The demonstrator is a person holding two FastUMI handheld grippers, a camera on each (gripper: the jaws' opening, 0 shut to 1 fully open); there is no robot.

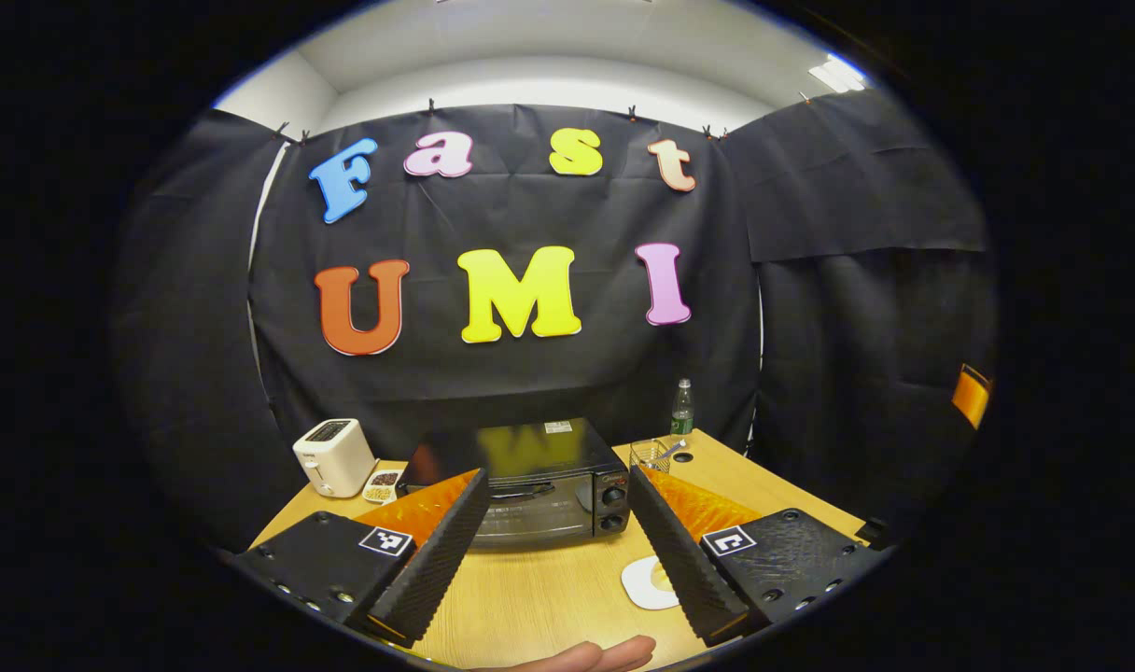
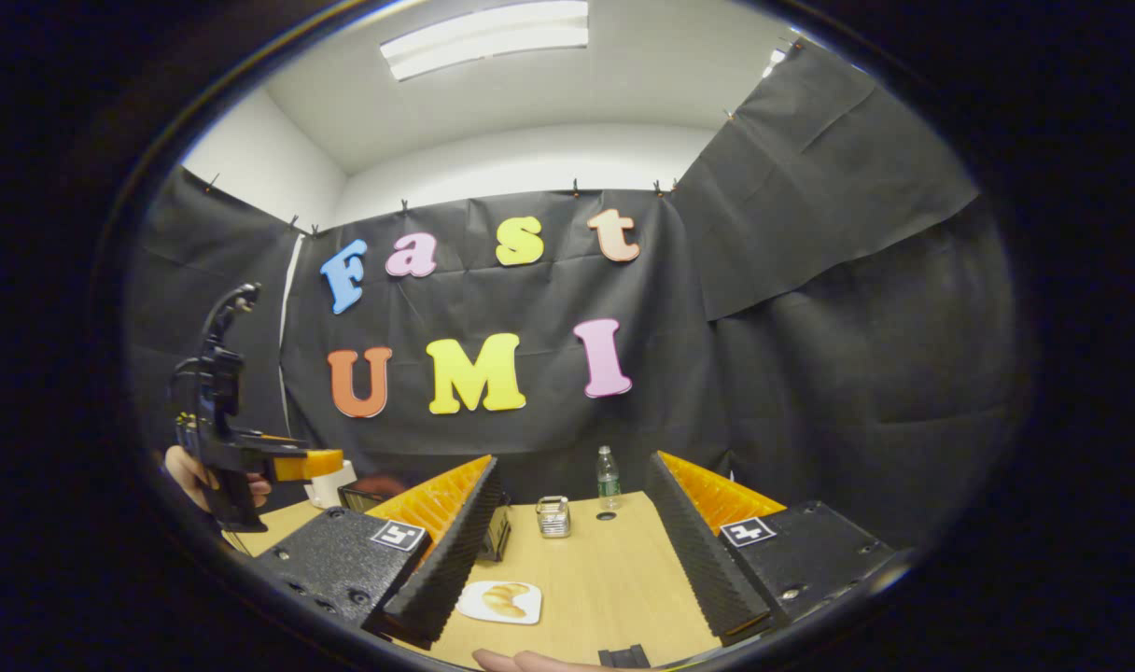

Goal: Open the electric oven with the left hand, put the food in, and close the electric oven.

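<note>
- Facing the oven (image 1: 549, 485) square on from the left gripper (image 1: 558, 551), fingers spread wide, nothing between them, well short of the door.
- Sitting shut on the wooden table (image 1: 530, 597), black box with a dark glass front, a bar handle (image 1: 525, 489) across the top of the door, two knobs (image 1: 612, 509) down its right side.
- Judging the door stiff and hinged low, likely to drop forward; best taken at the middle of that bar handle, pulled out and down, not at the glass.
- Smooth metal bar, probably slippery against ribbed pads, so a full pinch wanted rather than a hook with one finger.
- Oven body looking light enough to slide on the table if tugged hard; a slow pull advised.
- Spotting the food (image 2: 504, 600) in the right gripper view: a pale golden pastry on a small white plate (image 2: 521, 614), just in front of the oven's right end, near the right gripper's left finger.
- Right gripper (image 2: 567, 560) also released and empty, hovering above the table.
- Reckoning the pastry soft, light and crumbly; safer carried by the plate's rim, thin and stiff, gripped level.
- Noting the left gripper again in the right gripper view (image 2: 311, 463), held in a hand (image 2: 194, 478) up at the left.
- Standing clear of the work: toaster (image 1: 332, 455), snack dish (image 1: 382, 484), bottle (image 1: 682, 409), wire holder (image 1: 654, 455).
</note>
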